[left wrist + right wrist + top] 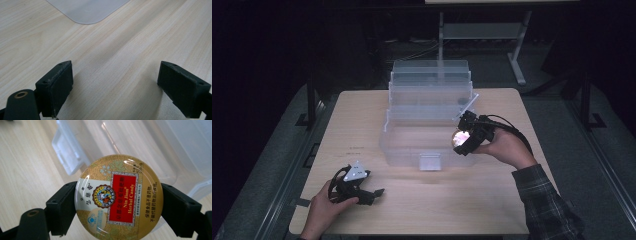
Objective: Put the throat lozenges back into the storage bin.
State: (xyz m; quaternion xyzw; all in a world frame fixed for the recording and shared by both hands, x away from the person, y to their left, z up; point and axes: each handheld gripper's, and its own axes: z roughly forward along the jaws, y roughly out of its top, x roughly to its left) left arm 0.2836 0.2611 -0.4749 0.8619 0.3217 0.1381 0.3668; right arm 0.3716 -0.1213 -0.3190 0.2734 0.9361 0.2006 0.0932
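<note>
Resting low on the table (422, 210) near the front edge, left claw (374, 192) sits released, jaws spread wide, nothing between them; in the left gripper view just bare wood and a rounded corner of the box (87, 11) ahead. Farther in, right claw (460, 140) is clenched on the tin (117, 197), a round gold candy tin, gripped across its rim, lid facing the camera. In the high view the tin (458, 138) is held at the front right corner of the clear plastic box (427, 125), above or just touching its rim, cannot tell which. Box is open, stepped trays folded back toward the far edge, front latch (430, 162) facing the person. Judgement: tin looks light, stiff metal, glossy and slippery, curved edge could pivot or squirt out of flat pads. Best hold is straight across the widest part, as now, kept firm. Box looks light and could slide if bumped.
</note>
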